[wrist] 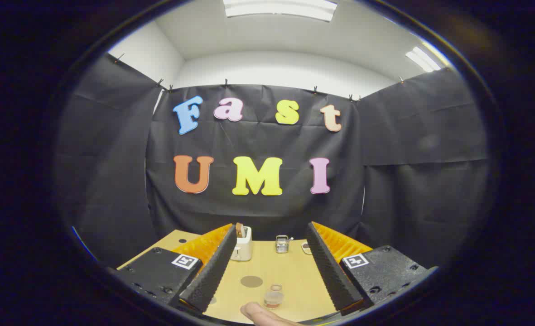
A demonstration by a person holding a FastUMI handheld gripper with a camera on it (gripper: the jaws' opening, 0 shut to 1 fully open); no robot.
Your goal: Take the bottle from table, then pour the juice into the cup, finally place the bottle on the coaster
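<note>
My gripper [272, 228] is held above the near part of a light wooden table [294, 267], open wide with nothing between its fingers. Below and between the fingers a small clear glass vessel [274, 297] with a little brownish liquid stands on the table; I cannot tell whether it is the cup or the bottle. Just to its left and slightly farther off lies a round grey coaster [251, 281], bare. A person's fingertip [259, 313] rests on the table right in front of the vessel.
At the table's far edge stand a white toaster [242, 244] with toast in it beside the left finger, a small metal rack [282, 243] in the middle, and a small dish [306, 247] by the right finger. Black cloth walls close the booth.
</note>
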